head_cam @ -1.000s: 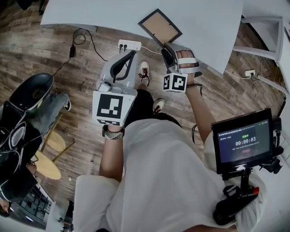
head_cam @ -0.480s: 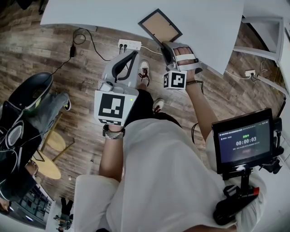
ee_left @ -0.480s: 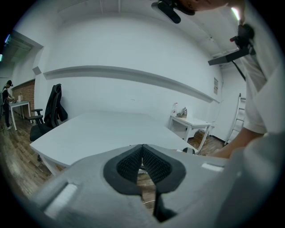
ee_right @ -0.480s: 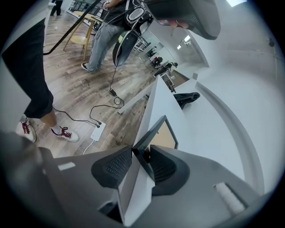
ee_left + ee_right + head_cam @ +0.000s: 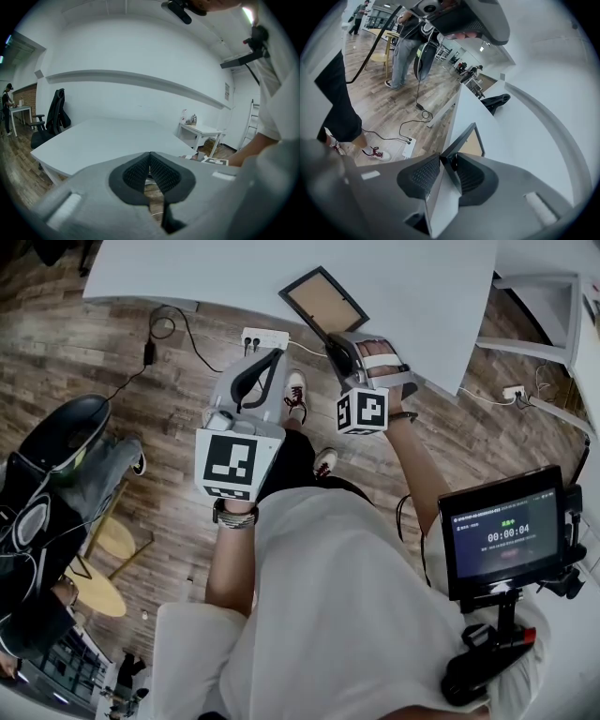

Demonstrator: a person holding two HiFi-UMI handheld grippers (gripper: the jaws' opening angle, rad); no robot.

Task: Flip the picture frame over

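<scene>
**Head view and both gripper views.** The picture frame (image 5: 323,301), brown backing up, lies at the near edge of the white table (image 5: 431,287). Its near corner sits between the pads of the right gripper (image 5: 339,351). These jaws have just been closing and now clamp the frame's edge (image 5: 464,140), as the right gripper view shows (image 5: 447,169). Compared with a second ago, the frame sits slightly further left, and its near corner is now covered by the jaws. The left gripper (image 5: 262,367) hangs over the wooden floor, left of the frame, where it was before. Its jaws are pressed together on nothing (image 5: 150,161).
</scene>
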